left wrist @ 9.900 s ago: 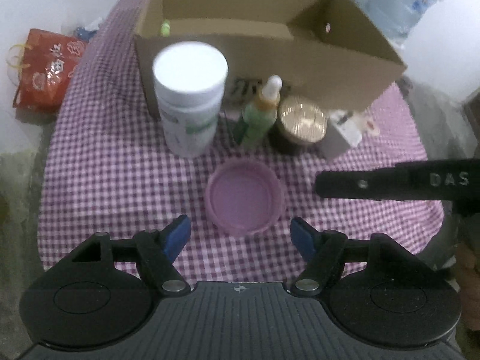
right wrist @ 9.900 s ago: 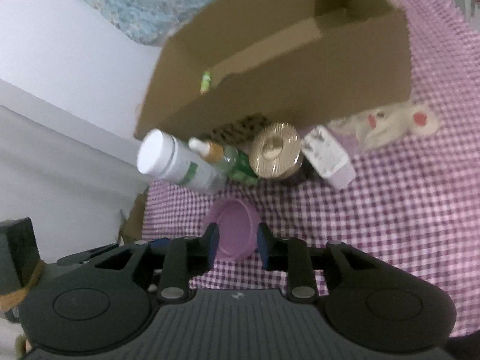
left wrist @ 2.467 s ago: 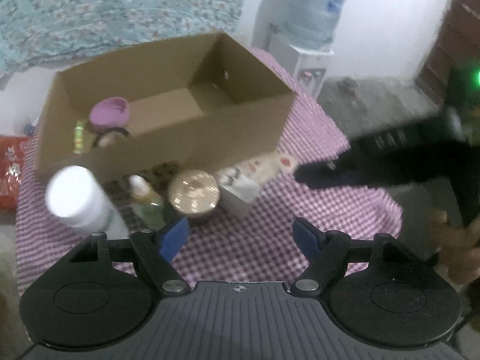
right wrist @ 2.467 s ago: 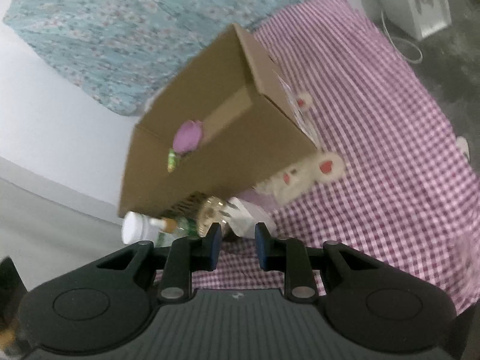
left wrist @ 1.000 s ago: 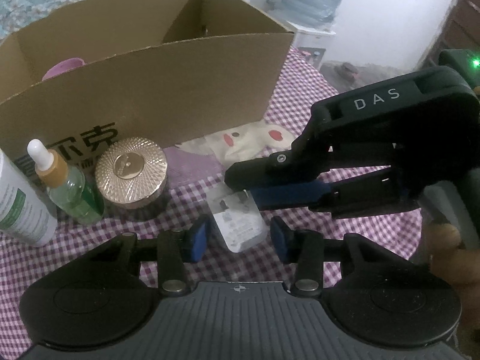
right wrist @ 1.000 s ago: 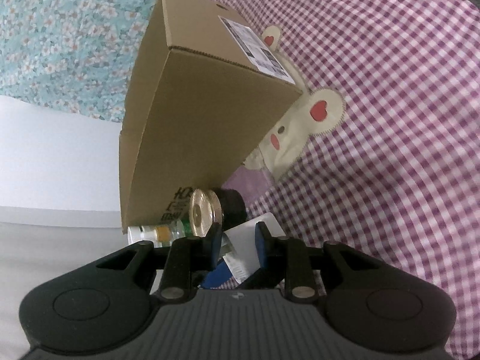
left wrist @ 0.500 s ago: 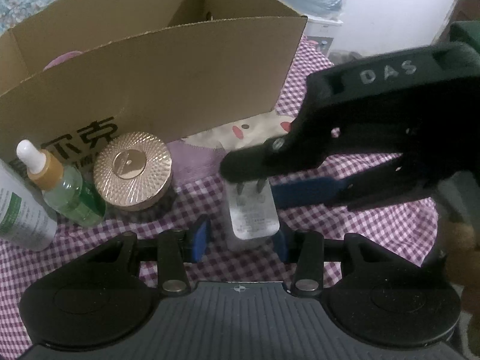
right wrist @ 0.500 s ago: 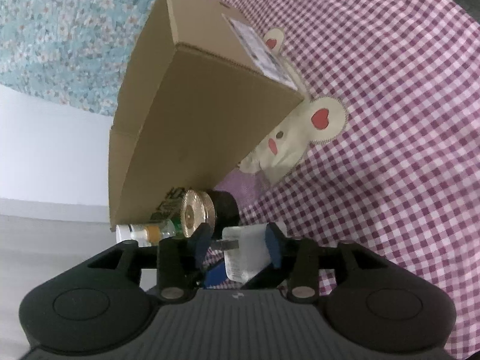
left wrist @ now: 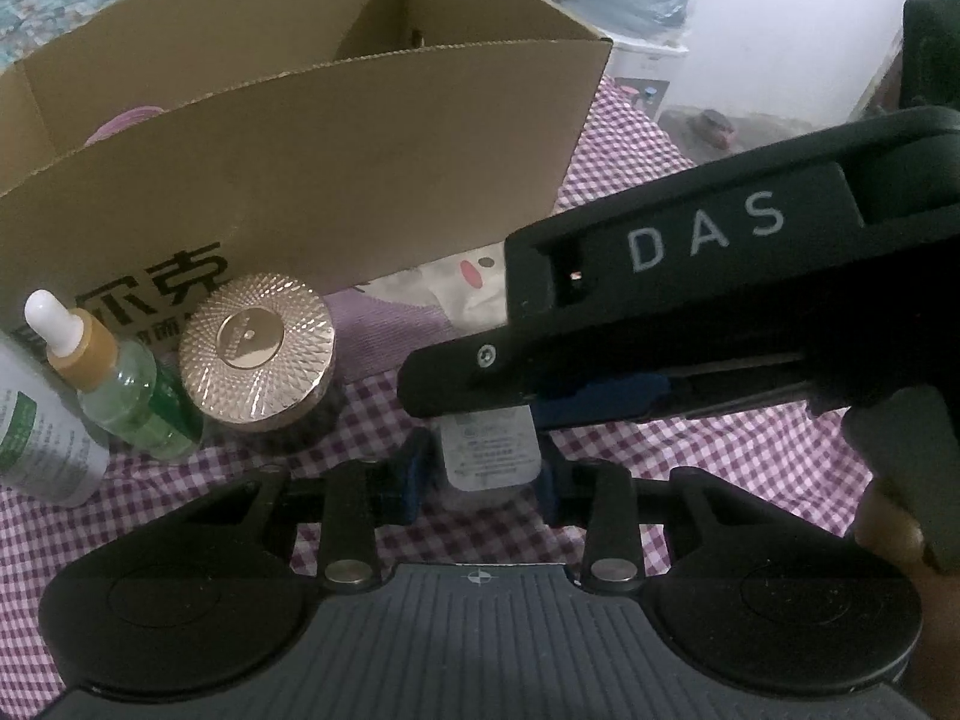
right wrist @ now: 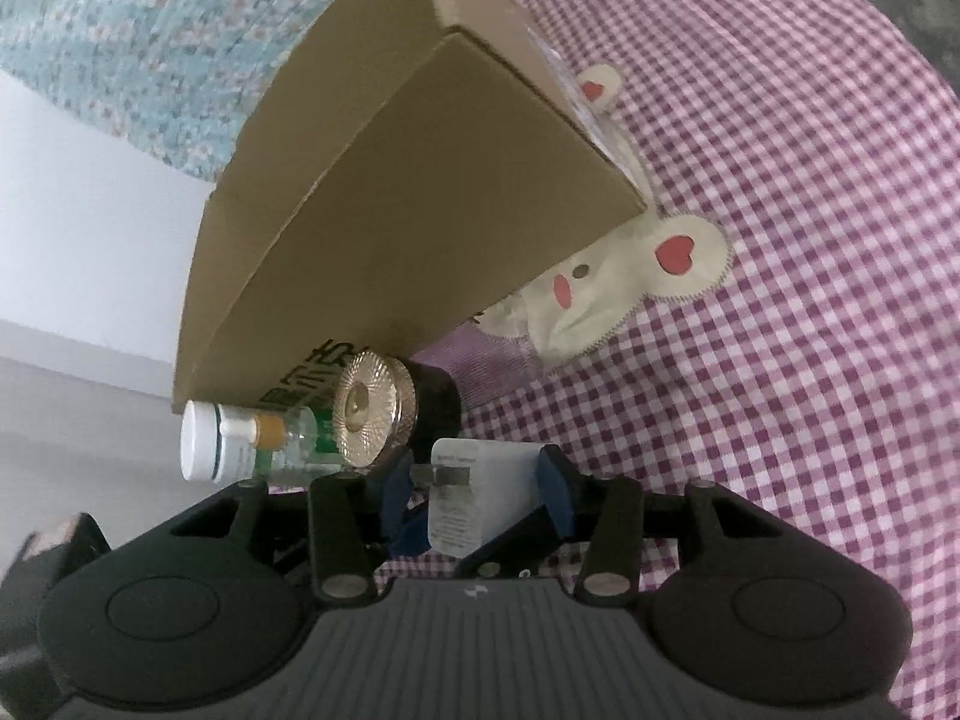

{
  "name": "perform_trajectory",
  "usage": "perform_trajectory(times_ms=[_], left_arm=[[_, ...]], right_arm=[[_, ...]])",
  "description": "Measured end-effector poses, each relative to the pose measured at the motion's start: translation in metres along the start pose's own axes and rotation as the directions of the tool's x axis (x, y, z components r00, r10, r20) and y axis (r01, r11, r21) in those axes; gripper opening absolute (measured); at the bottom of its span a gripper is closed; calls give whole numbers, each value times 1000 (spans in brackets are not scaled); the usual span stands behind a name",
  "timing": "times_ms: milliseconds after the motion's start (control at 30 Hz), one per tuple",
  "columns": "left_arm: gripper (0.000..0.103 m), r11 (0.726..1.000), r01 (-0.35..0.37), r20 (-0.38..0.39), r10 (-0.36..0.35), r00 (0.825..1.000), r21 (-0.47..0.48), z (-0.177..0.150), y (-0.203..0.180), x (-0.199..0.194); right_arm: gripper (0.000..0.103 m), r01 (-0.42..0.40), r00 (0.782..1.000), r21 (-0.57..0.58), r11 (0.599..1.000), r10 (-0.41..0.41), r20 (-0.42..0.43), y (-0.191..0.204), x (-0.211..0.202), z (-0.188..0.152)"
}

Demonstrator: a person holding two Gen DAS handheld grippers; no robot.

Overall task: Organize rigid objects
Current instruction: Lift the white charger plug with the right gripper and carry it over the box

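The left gripper (left wrist: pixel 480 471) has just closed onto the white charger (left wrist: pixel 489 447); the right gripper (right wrist: pixel 474 489) (jaws apart) only brackets it

1. Tablecloth (right wrist: pixel 810 240): purple-and-white gingham check.
2. Cardboard box (left wrist: pixel 336 168): plain brown, black printed characters on the front wall.
3. Jar lid (left wrist: pixel 258 348): gold, fine radial faceted texture; jar body (right wrist: pixel 435 399) black.
4. Dropper bottle (left wrist: pixel 114 396): clear green glass, tan collar, white bulb.
5. Charger plug (right wrist: pixel 480 498): white, grey printed label.
6. Bunny appliqué (right wrist: pixel 624 276): cream, red heart and cheek marks.
7. Gripper pads (right wrist: pixel 552 501): blue; housings black.
8. Backdrop fabric (right wrist: pixel 150 18): teal, small floral print.
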State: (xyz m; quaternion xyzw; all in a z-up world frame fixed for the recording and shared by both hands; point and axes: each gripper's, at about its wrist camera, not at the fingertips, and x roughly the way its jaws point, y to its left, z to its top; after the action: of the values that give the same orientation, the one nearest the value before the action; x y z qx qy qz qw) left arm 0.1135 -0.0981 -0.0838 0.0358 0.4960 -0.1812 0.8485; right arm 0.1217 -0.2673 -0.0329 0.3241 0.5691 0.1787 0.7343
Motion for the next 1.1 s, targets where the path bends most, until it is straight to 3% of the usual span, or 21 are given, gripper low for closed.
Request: perform_trajectory(times_ms=[367, 600, 833, 1100], left_arm=[[32, 1000, 8, 46, -9, 999, 17, -3, -2, -36], [32, 999, -33, 165, 26, 986, 39, 10, -1, -98], [32, 996, -90, 232, 85, 969, 11, 53, 21, -133], [32, 993, -85, 118, 95, 988, -83, 116, 67, -95]], right_arm=[[48, 20, 999, -37, 999, -19, 32, 23, -20, -7], [49, -17, 995, -144, 989, 31, 100, 75, -58, -5], [49, -72, 989, -244, 967, 101, 109, 134, -67, 40], [49, -80, 997, -218, 973, 82, 0, 154, -15, 112]])
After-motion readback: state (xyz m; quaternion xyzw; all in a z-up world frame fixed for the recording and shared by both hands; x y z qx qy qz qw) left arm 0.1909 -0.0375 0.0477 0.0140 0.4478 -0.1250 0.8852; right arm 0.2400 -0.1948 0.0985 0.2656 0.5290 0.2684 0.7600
